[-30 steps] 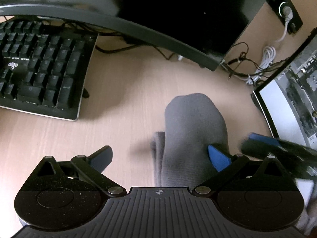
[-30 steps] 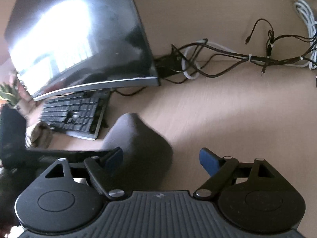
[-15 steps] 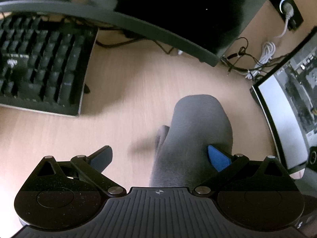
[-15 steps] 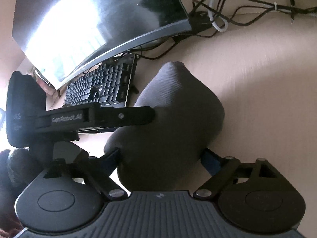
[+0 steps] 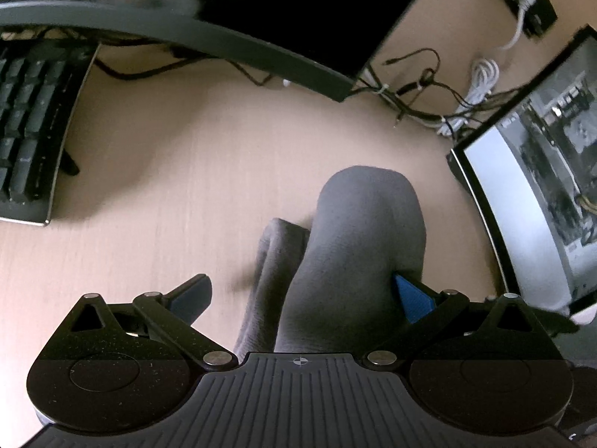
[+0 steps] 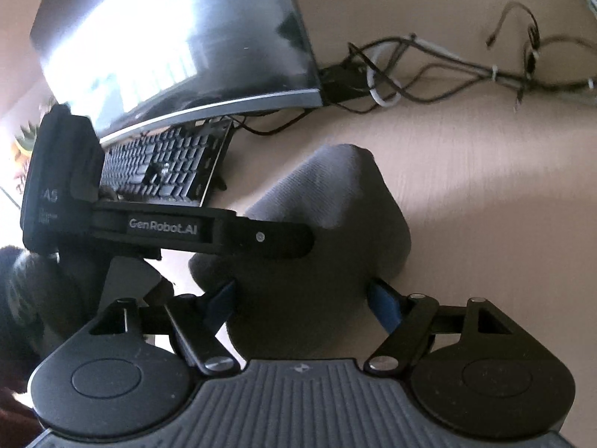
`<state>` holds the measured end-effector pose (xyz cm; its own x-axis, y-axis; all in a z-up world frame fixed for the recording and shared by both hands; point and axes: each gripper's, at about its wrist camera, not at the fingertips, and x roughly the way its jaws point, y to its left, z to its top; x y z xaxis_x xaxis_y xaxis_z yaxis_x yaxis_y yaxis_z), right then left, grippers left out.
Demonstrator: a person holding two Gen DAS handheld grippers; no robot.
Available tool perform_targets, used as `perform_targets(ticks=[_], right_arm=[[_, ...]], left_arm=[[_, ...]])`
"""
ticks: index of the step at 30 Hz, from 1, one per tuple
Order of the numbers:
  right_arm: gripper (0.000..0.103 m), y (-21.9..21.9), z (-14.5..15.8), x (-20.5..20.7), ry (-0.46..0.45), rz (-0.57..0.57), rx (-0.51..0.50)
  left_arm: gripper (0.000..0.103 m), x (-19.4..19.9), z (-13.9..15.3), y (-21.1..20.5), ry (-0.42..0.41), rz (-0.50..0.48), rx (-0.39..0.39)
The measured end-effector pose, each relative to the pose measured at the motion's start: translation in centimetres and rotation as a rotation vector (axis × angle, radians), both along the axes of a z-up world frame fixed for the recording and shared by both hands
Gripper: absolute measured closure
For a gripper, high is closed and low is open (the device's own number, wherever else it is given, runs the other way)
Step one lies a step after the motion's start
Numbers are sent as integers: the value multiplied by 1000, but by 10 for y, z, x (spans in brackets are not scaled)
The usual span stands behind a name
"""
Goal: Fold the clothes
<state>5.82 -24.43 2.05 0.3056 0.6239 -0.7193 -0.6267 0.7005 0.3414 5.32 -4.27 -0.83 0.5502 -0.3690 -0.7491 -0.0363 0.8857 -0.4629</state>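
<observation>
Working on a grey sock (image 5: 358, 261), bunched and humped up on the desk (image 5: 186, 171), from dead centre down toward 6 o'clock in the left wrist view, with a second fold of it peeking out at about 7 o'clock. Keeping the left gripper (image 5: 301, 285) spread wide: far pad at 8 o'clock well clear of the cloth, the blue pad (image 5: 412, 298) at 4 o'clock tucked against the sock's flank, so nothing pinched there. Just been closing the right gripper (image 6: 304, 295) around the same sock, cloth filling the gap and a pad at each flank; firm pinch or mere touch, cannot tell. Crossing the sock from 9 o'clock in the right wrist view, the left gripper's black finger (image 6: 224, 233). Likely to go wrong first: catching only the top layer, so that the hump slumps and the fold opens on lifting, soft knit giving way under a shallow bite. Next, knocking tool against tool, with both crowded onto one small bundle. Also worth watching: dragging the sock toward 1 o'clock into the cables (image 5: 429, 89), or sweeping it against the keyboard (image 5: 26, 130) at 9 o'clock or the lit screen (image 5: 522, 205) at 3 o'clock, desk space being tight under the monitor (image 5: 261, 48) at 12 o'clock.
</observation>
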Motion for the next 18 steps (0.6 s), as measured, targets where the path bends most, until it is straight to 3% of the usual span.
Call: perform_targets(ticks=[10,12,18], right_arm=[[26,5,5,1,-27,-33,-45],[22,12,1,0,-35,-19,-76],[16,18,-1,0,-58,-54,-86]], left_arm=[[0,-23,6,12,6,63,35],[0,-26,5,13,2,72,38],[0,-18,-2,25,29,91,-23]])
